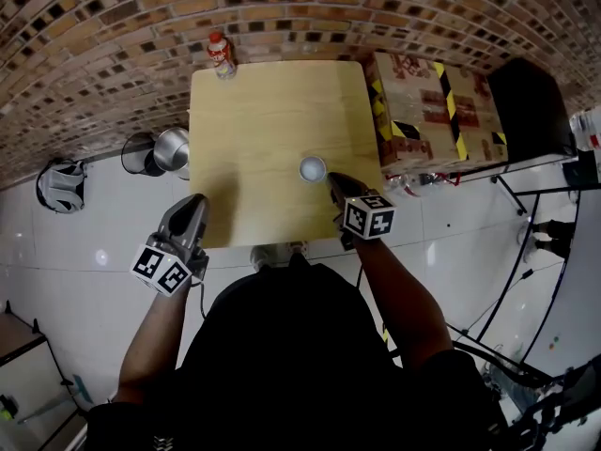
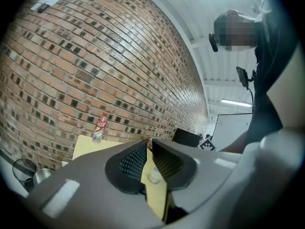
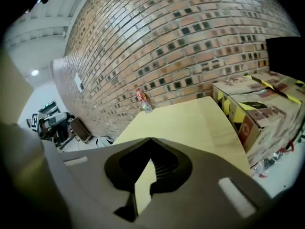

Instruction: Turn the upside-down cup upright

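A small clear cup (image 1: 313, 168) stands on the light wooden table (image 1: 263, 111), right of its middle. From above it shows a pale round rim with a grey centre, which looks like an open mouth facing up. My right gripper (image 1: 333, 179) is shut and empty, its tips just below and right of the cup, not touching it. In the right gripper view the jaws (image 3: 150, 139) meet over bare tabletop and the cup is hidden. My left gripper (image 1: 195, 201) hangs shut at the table's near left corner. Its jaws (image 2: 148, 141) frame the cup (image 2: 153, 175) beyond them.
A red-labelled bottle (image 1: 221, 54) stands at the table's far edge by the brick wall. Cardboard boxes with black-yellow tape (image 1: 432, 111) and a black case (image 1: 531, 106) sit right of the table. Metal pots (image 1: 172, 148) rest on the floor to its left.
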### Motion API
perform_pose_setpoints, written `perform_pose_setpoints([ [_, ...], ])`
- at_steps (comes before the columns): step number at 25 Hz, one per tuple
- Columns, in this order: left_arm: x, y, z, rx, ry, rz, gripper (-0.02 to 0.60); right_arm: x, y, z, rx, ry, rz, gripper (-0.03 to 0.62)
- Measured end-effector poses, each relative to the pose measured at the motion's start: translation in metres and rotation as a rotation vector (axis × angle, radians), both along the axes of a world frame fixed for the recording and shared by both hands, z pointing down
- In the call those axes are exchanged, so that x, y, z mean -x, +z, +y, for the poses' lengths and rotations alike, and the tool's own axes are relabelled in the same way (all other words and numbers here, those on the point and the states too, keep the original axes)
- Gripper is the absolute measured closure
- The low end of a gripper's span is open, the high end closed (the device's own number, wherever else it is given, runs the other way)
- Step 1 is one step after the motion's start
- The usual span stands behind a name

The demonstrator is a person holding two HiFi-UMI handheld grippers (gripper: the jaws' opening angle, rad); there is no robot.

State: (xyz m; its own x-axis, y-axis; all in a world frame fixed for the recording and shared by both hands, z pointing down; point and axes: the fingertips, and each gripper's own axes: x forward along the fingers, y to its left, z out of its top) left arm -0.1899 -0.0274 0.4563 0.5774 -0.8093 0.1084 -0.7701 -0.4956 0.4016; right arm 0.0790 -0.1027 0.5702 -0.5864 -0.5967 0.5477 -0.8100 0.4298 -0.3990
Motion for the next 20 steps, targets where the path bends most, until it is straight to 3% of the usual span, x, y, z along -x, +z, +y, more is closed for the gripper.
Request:
perform_pose_setpoints([
  [5,-0.012,0.0,-0.001,-0.003,0.029,-0.01,0.546,-0.011,-0.002,0.009,-0.037,-0.025,0.065,0.591],
  [20,-0.024,-0.009,0.009,-0.028,0.043,-0.032,0.546,-0.02,-0.011,0.013,-0.071,-0.028,0.066,0.592],
])
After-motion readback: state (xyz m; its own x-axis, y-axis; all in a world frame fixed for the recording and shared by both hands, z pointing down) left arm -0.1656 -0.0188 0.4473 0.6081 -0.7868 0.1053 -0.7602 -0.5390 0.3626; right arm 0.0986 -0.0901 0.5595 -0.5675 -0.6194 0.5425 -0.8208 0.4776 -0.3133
